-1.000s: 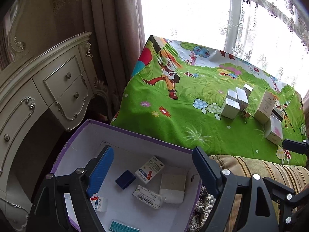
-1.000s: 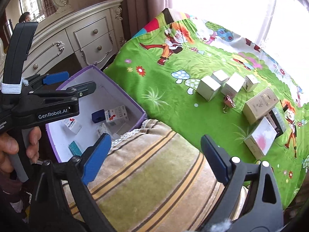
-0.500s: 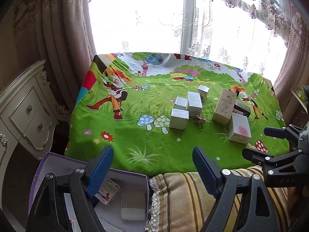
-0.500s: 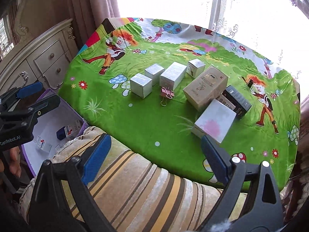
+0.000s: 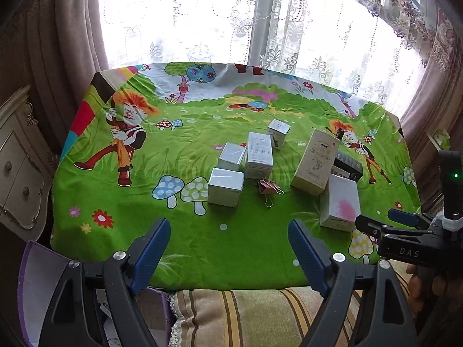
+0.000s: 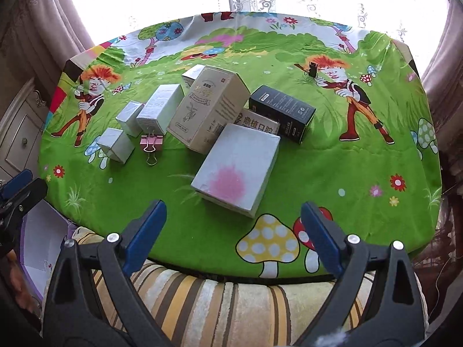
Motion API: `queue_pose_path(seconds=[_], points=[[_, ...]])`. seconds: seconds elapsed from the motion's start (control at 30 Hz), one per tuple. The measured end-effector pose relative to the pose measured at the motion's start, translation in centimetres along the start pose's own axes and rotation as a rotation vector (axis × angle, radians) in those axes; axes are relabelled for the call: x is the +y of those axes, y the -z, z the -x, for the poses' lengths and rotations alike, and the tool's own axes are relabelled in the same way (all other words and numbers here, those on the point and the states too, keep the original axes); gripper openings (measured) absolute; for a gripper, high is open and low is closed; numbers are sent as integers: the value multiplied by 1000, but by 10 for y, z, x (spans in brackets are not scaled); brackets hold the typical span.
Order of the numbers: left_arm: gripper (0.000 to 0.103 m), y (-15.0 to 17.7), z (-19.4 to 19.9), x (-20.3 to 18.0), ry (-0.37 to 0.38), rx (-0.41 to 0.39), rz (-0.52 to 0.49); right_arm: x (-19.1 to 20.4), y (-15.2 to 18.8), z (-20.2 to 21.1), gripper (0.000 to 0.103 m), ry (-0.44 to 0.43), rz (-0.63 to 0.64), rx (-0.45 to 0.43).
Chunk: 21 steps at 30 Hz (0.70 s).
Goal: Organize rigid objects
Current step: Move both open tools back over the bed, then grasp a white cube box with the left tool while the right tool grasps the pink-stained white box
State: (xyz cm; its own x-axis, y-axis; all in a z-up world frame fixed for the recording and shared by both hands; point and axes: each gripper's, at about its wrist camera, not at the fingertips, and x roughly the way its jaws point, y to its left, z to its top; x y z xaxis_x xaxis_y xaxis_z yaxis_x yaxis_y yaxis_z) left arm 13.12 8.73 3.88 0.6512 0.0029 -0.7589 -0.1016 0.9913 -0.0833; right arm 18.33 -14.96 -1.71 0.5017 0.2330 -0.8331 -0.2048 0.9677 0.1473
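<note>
Above the cloth, both grippers point(image 5: 228, 245) point(image 6: 233, 225) gape, seemingly empty.

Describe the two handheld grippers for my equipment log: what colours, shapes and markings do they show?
Both are black plastic clamp-style frames with silver rivets and two long fingers faced with blue ribbed pads. The left gripper and right gripper look alike. Seen from the left wrist, the right gripper's body carries white "DAS" lettering, white tape on an upright black post and a small green light.
</note>
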Motion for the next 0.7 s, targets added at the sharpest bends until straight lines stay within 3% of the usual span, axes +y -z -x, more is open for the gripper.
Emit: queue_pose_path(seconds=[0.7], points=[[84,-36,-113,5,-29,157,-19,-11,-22,-61,95,37,-104,68]])
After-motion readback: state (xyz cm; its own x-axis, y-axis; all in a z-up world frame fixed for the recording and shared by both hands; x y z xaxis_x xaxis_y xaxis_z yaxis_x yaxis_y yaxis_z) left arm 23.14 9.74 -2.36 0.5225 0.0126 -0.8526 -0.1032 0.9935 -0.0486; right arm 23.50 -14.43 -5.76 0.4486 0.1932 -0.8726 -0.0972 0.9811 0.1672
